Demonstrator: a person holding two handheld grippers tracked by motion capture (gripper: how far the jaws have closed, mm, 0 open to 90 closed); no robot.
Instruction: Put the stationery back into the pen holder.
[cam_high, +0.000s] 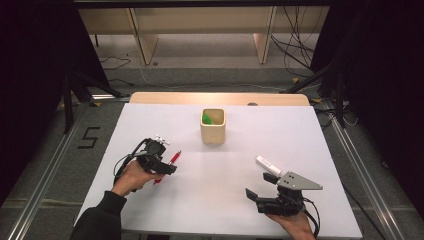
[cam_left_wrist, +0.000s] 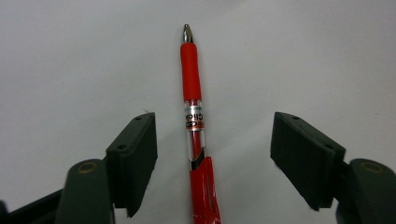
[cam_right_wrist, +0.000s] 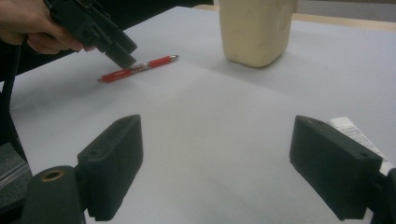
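Red pen (cam_left_wrist: 194, 116) lies flat on the white tabletop (cam_high: 220, 170) between the spread jaws of the left tongs (cam_left_wrist: 212, 154) — likely a pick-up, needing only a squeeze — while the right tongs (cam_right_wrist: 233, 163) hang released.

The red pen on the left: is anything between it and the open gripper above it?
Nothing visible. The red pen lies bare on the white table, centred between the left gripper's open jaws, neither touching it.
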